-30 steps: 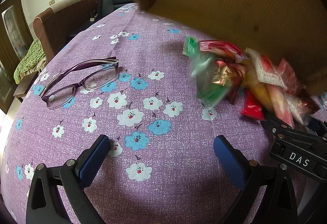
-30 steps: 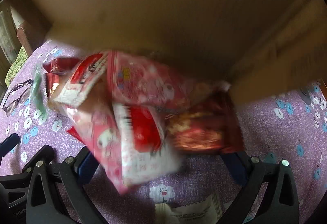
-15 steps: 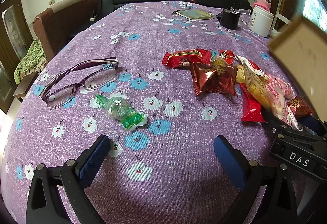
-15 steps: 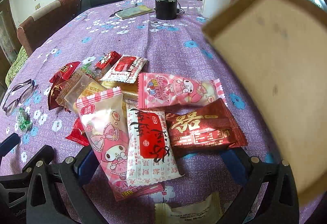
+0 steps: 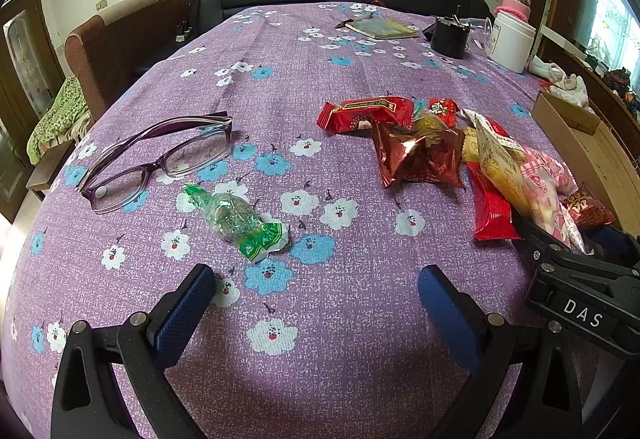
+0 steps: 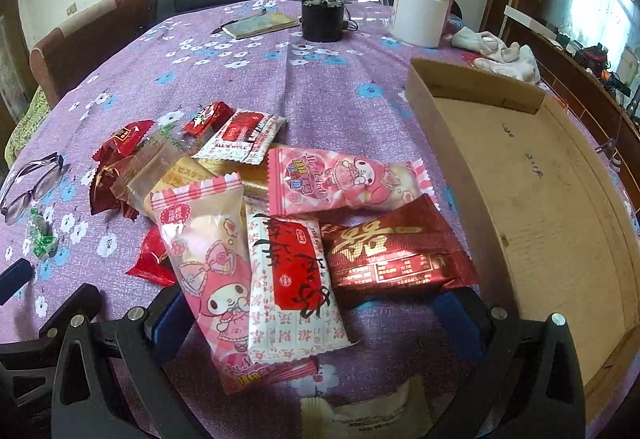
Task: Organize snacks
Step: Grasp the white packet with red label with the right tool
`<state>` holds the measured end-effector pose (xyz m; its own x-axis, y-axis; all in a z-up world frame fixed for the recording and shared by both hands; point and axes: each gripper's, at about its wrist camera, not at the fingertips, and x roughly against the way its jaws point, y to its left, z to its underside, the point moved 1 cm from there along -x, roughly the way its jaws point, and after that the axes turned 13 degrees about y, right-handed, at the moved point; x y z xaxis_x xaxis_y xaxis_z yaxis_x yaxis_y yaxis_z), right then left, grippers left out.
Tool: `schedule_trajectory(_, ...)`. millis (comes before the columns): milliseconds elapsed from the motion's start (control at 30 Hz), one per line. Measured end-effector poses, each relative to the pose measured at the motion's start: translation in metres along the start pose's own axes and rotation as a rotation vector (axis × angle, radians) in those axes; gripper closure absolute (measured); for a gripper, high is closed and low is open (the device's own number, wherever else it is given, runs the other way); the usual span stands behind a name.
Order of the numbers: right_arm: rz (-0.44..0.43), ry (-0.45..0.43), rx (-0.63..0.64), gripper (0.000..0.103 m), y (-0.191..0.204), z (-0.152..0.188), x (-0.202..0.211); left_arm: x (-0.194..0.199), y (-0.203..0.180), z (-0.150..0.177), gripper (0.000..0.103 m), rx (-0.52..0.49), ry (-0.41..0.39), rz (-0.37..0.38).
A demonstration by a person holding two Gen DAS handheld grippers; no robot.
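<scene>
Since the earlier frame the shallow brown cardboard box (image 6: 532, 175) has landed on the purple floral table (image 5: 280, 79), right of the right tool (image 6: 312, 309). Both tools gape empty. Wrapped snacks (image 6: 280, 207) lie heaped just ahead; the dark-red foil packet (image 6: 394, 251), long axis crosswise, seems nearest. The left tool (image 5: 316, 303) faces a green candy (image 5: 236, 221).

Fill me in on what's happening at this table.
Snack sorting is just starting. A heap of wrapped snacks lies on the purple flowered tablecloth, with an empty cardboard box beside it. One green candy sits apart, near a pair of glasses. The left gripper and right gripper are both open and hold nothing; the right one hovers at the heap.
</scene>
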<state>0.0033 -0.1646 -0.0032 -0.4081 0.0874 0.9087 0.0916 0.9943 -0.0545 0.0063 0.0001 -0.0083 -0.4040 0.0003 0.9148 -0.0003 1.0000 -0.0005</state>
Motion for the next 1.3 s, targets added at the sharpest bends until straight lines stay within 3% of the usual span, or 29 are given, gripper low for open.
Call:
schedule_trajectory(400,0.016,0.002,-0.024,0.000,0.003,0.000,0.002,0.000,0.000,0.000,0.000,-0.003,0.000,0.003)
schedule_trajectory(500,0.023,0.010,-0.042,0.000,-0.001,0.001,0.003,0.003,0.001,0.002,0.000,-0.047,0.005,0.026)
schedule_trajectory(600,-0.020,0.036,0.012,0.000,0.001,0.004,0.005,0.007,0.005,0.005,0.000,-0.068,0.014,0.062)
schedule_trajectory(633,-0.073,0.064,0.049,0.000,0.003,0.007,0.005,0.009,0.008,0.007,0.000,-0.057,0.016,0.069)
schedule_trajectory(767,-0.056,0.010,0.156,0.000,0.004,0.027,0.032,0.015,0.033,0.010,0.000,0.027,0.003,0.156)
schedule_trajectory(867,-0.156,-0.070,0.161,0.000,-0.010,0.042,0.061,0.020,0.052,0.014,0.000,0.102,-0.030,0.267)
schedule_trajectory(967,-0.268,-0.170,0.067,0.000,-0.041,0.049,0.090,0.024,0.050,0.015,0.001,0.092,-0.050,0.270)
schedule_trajectory(1000,-0.309,-0.167,0.033,0.000,-0.052,0.048,0.095,0.026,0.047,0.015,0.001,0.077,-0.057,0.267)
schedule_trajectory(1067,-0.364,-0.111,0.032,0.005,-0.060,0.039,0.098,0.031,0.042,0.015,0.003,0.048,-0.080,0.262)
schedule_trajectory(1133,-0.393,-0.086,0.055,0.033,-0.063,0.032,0.101,0.036,0.039,0.015,0.004,0.027,-0.109,0.260)
schedule_trajectory(1167,-0.409,-0.061,0.061,0.037,-0.062,0.028,0.100,0.038,0.040,0.016,0.005,0.024,-0.115,0.262)
schedule_trajectory(1300,-0.489,-0.042,0.090,0.037,-0.053,0.025,0.099,0.039,0.039,0.014,0.017,0.011,-0.117,0.266)
